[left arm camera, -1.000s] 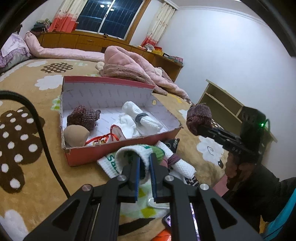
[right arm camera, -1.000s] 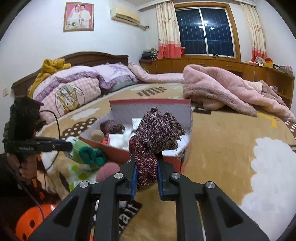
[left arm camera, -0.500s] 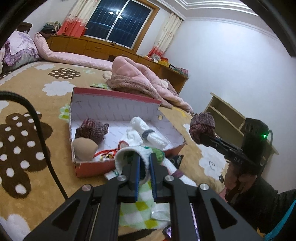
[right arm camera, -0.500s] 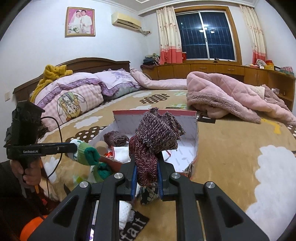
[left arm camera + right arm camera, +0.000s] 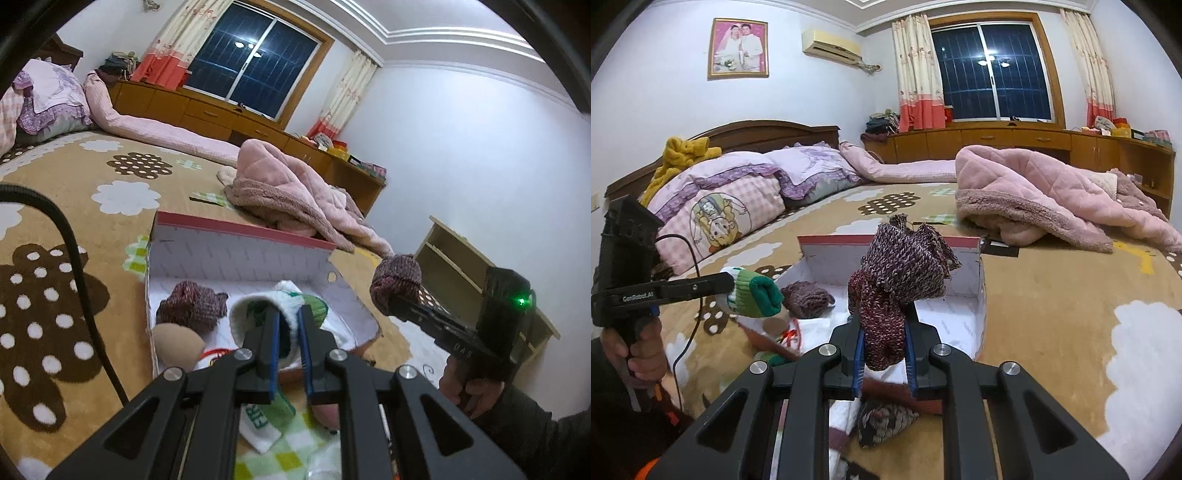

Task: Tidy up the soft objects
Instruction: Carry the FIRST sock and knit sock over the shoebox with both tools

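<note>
An open red shoebox [image 5: 240,266] with a white lining lies on the bed. My left gripper [image 5: 288,328] is shut on a rolled white and green sock [image 5: 251,306], held above the box's near side. My right gripper [image 5: 884,332] is shut on a maroon knit sock [image 5: 905,269], which hangs over the near edge of the box [image 5: 964,317]. The left wrist view shows that maroon sock [image 5: 397,280] to the right of the box. In the box lie another maroon knit roll [image 5: 190,308], a beige round piece [image 5: 177,341] and white rolled items.
A pink quilted coat [image 5: 1034,199] lies behind the box, and pillows [image 5: 738,199] are at the bed's head. A patterned knit piece [image 5: 882,421] and a white and green sock [image 5: 266,424] lie in front of the box. A black cable [image 5: 74,251] hangs at the left.
Both grippers have risen and moved toward the box with their socks. The white and green sock has gone from in front of the box to above its near side.
</note>
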The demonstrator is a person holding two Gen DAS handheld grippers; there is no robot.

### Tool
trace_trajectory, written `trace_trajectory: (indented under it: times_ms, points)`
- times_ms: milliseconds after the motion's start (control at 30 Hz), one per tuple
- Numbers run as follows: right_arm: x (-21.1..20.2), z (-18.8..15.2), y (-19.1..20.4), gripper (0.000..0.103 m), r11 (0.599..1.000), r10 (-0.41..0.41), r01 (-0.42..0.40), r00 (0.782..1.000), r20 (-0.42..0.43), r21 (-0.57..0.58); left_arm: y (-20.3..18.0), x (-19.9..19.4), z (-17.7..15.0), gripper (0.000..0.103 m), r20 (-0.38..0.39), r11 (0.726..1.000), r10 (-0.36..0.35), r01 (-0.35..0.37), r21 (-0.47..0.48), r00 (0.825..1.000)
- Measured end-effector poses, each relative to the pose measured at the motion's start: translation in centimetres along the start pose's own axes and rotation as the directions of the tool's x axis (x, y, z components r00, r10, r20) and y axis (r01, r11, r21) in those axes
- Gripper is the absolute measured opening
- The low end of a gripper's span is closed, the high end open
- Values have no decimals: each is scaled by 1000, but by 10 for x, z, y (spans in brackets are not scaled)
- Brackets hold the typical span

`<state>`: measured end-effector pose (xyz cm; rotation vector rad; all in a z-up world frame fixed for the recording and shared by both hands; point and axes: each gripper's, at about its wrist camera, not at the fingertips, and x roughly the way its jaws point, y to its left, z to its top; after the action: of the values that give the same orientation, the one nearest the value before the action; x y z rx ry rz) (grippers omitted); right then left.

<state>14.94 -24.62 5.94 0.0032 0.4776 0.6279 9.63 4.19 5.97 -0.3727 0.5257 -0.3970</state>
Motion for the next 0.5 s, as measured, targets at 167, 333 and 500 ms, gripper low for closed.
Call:
trace_trajectory:
  times_ms: [167, 333, 500]
  points:
    - [19, 2, -3, 18, 1000, -13, 14, 1000, -18, 4, 4, 23, 5, 10, 3, 998, 56, -56, -16, 998]
    - [42, 1, -7, 18, 999, -19, 21, 998, -52, 30, 8, 45, 6, 10, 3, 992, 130, -130, 5, 992]
    - [55, 2, -7, 18, 999, -25, 28, 998, -58, 40, 11, 60, 2, 10, -4, 981, 180, -179, 77, 984]
